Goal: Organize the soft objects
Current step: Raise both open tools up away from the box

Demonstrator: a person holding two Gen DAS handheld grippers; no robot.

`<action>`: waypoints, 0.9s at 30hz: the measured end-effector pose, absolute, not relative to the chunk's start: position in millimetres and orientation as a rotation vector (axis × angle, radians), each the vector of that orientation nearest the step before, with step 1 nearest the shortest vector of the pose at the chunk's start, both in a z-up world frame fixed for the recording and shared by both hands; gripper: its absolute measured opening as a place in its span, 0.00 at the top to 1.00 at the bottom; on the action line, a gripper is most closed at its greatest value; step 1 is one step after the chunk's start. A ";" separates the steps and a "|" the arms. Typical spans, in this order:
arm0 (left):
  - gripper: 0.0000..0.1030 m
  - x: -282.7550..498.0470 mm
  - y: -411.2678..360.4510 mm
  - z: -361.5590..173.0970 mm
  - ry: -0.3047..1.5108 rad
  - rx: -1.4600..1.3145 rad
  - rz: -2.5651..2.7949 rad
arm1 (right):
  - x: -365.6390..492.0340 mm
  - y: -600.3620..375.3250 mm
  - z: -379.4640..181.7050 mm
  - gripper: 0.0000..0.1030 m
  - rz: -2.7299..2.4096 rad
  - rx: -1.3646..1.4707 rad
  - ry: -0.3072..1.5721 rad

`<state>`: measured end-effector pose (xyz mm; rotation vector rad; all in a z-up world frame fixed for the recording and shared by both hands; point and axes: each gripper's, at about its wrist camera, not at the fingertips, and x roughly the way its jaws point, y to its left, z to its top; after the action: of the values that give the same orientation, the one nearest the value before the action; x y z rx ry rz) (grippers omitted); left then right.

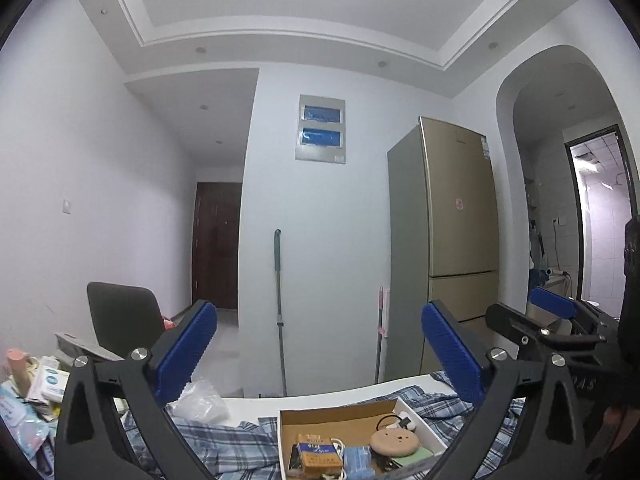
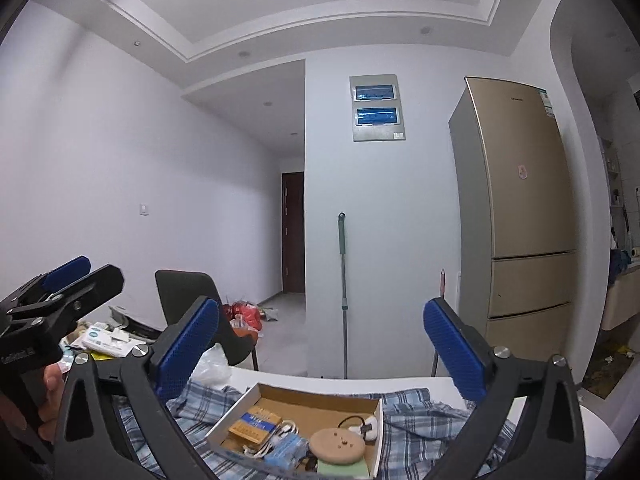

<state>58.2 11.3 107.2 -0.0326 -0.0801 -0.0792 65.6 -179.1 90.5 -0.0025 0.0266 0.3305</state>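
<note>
Both grippers, left gripper (image 1: 320,354) and right gripper (image 2: 322,350), hover level with jaws spread wide, gripping nothing. Near below them the blue plaid cloth (image 2: 424,414) lies rumpled on the white counter (image 2: 344,385), under an open cardboard box (image 2: 316,402).

The plaid cloth (image 1: 224,436) runs off the bottom edge, partly hidden under the cardboard box (image 1: 340,412), perhaps a shirt.

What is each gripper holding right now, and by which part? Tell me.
Nothing. The left gripper and right gripper are both open and empty, raised above the plaid cloth.
</note>
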 end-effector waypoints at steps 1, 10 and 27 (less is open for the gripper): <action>0.00 49.5 11.2 107.5 -0.085 -0.032 -0.077 | 58.8 -180.5 90.9 0.00 0.330 -0.003 0.028; 0.00 -14.2 8.1 89.1 -0.039 -0.002 -0.079 | 18.9 -188.9 73.8 0.00 0.346 -0.001 0.054; 0.00 -18.5 20.0 17.7 0.035 -0.043 -0.052 | 1.0 -190.7 -7.1 0.00 0.352 -0.081 0.109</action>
<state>-18.5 20.0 17.7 -0.0428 0.0354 -0.0520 1.0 -190.7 -7.1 -0.0811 0.1089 0.3524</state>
